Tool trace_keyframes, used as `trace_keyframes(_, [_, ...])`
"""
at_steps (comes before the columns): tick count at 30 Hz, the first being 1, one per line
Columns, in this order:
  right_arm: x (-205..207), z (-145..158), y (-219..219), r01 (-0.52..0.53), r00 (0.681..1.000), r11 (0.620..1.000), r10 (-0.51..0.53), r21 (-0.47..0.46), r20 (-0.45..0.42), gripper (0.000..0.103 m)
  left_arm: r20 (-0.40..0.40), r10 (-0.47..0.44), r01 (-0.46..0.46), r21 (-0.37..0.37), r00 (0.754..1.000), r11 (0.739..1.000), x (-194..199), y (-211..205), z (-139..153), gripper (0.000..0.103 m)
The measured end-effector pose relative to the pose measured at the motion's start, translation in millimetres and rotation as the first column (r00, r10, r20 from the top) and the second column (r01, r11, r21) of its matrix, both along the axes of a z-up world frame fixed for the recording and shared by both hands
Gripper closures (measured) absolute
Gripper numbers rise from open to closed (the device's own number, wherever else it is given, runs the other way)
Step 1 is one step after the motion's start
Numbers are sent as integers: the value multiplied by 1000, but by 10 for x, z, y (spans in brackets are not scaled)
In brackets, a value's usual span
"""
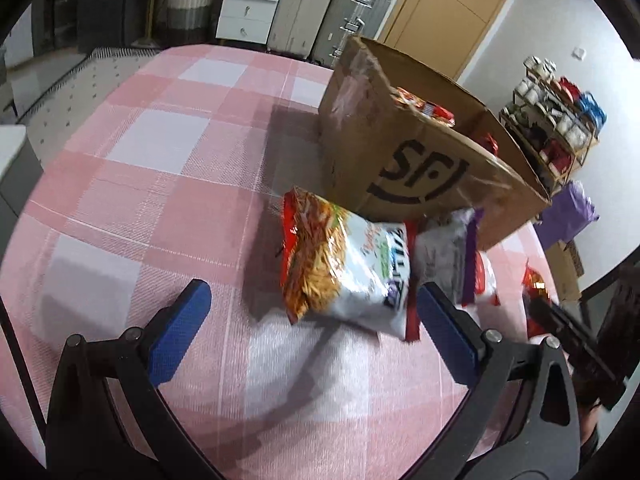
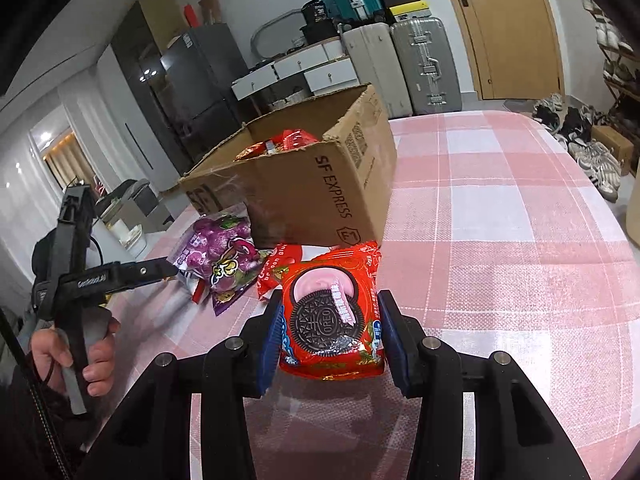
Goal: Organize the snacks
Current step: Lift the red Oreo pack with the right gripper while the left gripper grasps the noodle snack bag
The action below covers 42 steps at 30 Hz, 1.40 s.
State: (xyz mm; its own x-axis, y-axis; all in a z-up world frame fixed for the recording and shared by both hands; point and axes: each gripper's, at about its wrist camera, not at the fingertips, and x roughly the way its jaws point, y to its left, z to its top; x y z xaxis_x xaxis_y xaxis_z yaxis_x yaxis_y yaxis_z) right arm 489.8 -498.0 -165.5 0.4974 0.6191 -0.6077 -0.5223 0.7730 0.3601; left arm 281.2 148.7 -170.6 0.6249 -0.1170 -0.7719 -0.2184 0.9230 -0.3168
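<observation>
A wooden door [image 2: 504,28] stood in the white wall [image 1: 520,40]. Suitcases [image 2: 404,64] and white drawers [image 1: 250,4] lined the back. A shoe rack [image 1: 552,128] stood beside.

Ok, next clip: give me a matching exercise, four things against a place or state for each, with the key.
Things:
1. Oreo pack
2. Noodle bag
3. Purple candy bag
4. Cardboard box

Places or states:
A. Standing open on the table, snacks inside
B. Clamped in the right gripper
C. Lying on the cloth ahead of the open left gripper
D. Lying by the box, near the left gripper's tip

Pairs: 1-B, 2-C, 3-D, 4-A
</observation>
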Motion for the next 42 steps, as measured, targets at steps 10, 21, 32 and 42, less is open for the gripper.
trace_keyframes(10, [-27,34,-51,2,1000,999,-2,36,14,58,-4,-9,9,-14,1000,1000,184,4,-81,3])
trace_keyframes(21, [-33,64,-70,8,1000,999,-9,51,14,58,1,-96,96,-72,995,993,294,-61,-131,50])
trace_keyframes(32, [-38,76,-112,10,1000,997,-10,76,10,58,1,-129,129,-25,992,991,252,-176,-58,59])
trace_keyframes(42, [-16,71,-154,15,1000,994,-16,110,7,58,-4,-126,126,2,992,992,133,-241,-9,60])
